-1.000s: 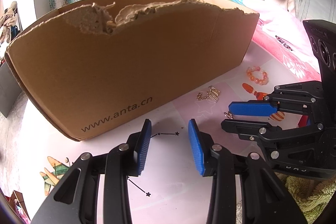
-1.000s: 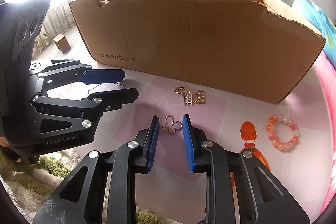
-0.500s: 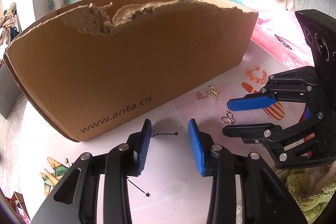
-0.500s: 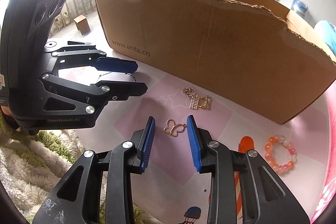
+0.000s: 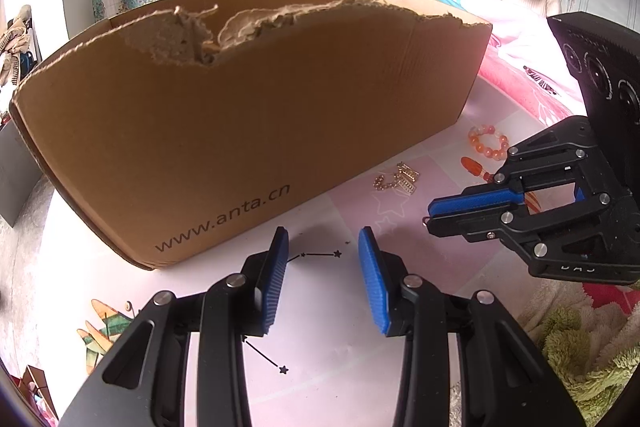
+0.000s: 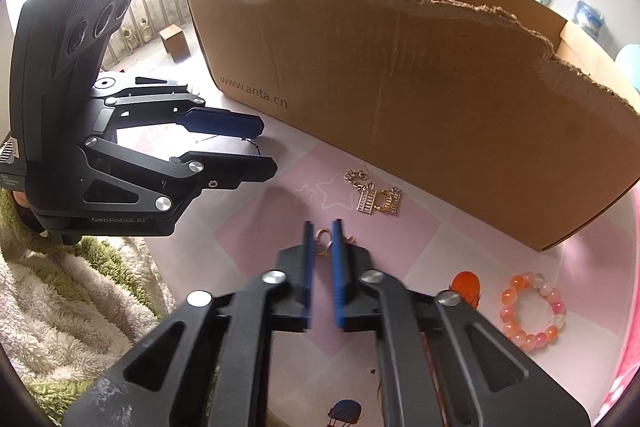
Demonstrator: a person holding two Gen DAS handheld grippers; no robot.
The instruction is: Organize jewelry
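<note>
The right tool (image 6: pixel 321 233) points steeply down at the pink bench (image 6: pixel 420 239), its blue pads drawn nearly together on a small gold charm (image 6: pixel 325 241) that lies on the bench between the tips; from the left wrist view the pads look closed, with a wire loop poking out at the tip. The left tool (image 5: pixel 322 267) hangs tilted down beside it, jaws partly apart with nothing between them, over the star print. A gold chain (image 6: pixel 374 197) lies just beyond the charm, near the torn box (image 6: pixel 400 87). A bead bracelet (image 6: pixel 532 309) lies further right, well apart.
</note>
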